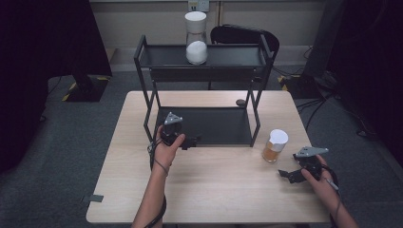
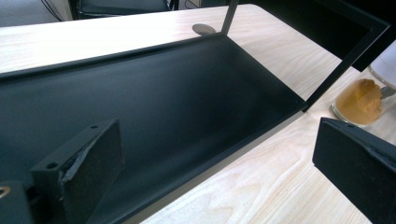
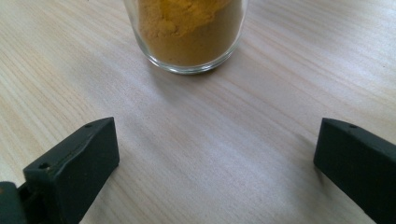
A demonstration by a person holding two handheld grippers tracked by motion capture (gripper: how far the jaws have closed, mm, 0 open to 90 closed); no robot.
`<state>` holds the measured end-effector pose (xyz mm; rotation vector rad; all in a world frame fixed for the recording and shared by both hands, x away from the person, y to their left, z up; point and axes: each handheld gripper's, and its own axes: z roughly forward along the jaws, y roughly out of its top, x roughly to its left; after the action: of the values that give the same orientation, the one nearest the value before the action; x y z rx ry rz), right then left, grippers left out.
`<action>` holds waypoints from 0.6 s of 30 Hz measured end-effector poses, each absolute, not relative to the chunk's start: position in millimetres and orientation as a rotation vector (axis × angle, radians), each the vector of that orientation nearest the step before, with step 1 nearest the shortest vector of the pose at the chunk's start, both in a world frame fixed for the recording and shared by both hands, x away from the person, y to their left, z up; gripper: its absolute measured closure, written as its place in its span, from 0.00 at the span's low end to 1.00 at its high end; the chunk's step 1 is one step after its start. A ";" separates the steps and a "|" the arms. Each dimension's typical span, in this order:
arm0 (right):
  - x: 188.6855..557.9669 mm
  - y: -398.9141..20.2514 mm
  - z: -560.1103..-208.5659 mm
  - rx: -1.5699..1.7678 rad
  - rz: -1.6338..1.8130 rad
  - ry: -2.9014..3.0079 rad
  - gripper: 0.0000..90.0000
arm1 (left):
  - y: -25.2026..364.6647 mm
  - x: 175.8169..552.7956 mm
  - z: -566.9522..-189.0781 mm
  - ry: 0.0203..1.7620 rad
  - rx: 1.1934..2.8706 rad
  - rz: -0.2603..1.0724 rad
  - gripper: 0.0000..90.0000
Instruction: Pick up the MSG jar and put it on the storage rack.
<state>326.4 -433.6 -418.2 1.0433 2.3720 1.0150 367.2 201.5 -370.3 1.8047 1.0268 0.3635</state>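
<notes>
Counting two jars here: one with white powder (image 1: 196, 45) sitting up on the top shelf of the one black rack (image 1: 142, 52), one with orange powder (image 1: 274, 146) standing just right of that rack. Two grippers are hanging around too, left (image 1: 187, 141) at the rack's front edge, right (image 1: 286, 174) off to its right.

High view overhead, facing forward-down; right gripper view close on orange-powder jar (image 3: 187, 32); left view shares jar.

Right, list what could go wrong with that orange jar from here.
1. The jar is tall and narrow; the open right tongs sit low beside it, so a jaw brushing it on the way in might tip it.
2. Its glass wall is smooth and rounded, so a loose grip could slip.
3. The rack post stands close to the jar; lifting toward the shelf may clip it.
</notes>
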 end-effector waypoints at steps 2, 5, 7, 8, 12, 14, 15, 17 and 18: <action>326.4 -433.6 -418.2 1.043 1.015 2.372 0.00 | 201.3 365.2 -374.6 1.020 1.810 0.369 0.02; 326.4 -433.6 -418.2 1.043 1.015 2.372 0.00 | 200.4 363.1 -379.4 1.021 1.821 0.372 0.02; 326.4 -433.5 -418.2 1.044 1.015 2.372 0.00 | 199.8 361.4 -382.2 1.021 1.831 0.376 0.02; 326.4 -433.5 -418.2 1.043 1.015 2.372 0.00 | 199.2 359.9 -384.0 1.024 1.833 0.381 0.02; 326.4 -433.5 -418.2 1.043 1.015 2.372 0.00 | 197.4 355.8 -390.2 1.029 1.854 0.389 0.02; 326.4 -433.5 -418.2 1.043 1.015 2.372 0.00 | 196.6 353.1 -394.5 1.035 1.856 0.390 0.02; 326.4 -433.5 -418.2 1.043 1.015 2.372 0.00 | 196.4 352.3 -395.4 1.036 1.860 0.390 0.02; 326.4 -433.5 -418.2 1.043 1.015 2.372 0.00 | 196.3 350.7 -398.8 1.036 1.861 0.385 0.02; 326.4 -433.6 -418.2 1.043 1.015 2.372 0.00 | 195.8 349.8 -400.3 1.036 1.866 0.387 0.02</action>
<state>326.4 -433.6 -418.2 1.0432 2.3720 1.0150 349.8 195.8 -400.3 1.8658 1.0360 0.3873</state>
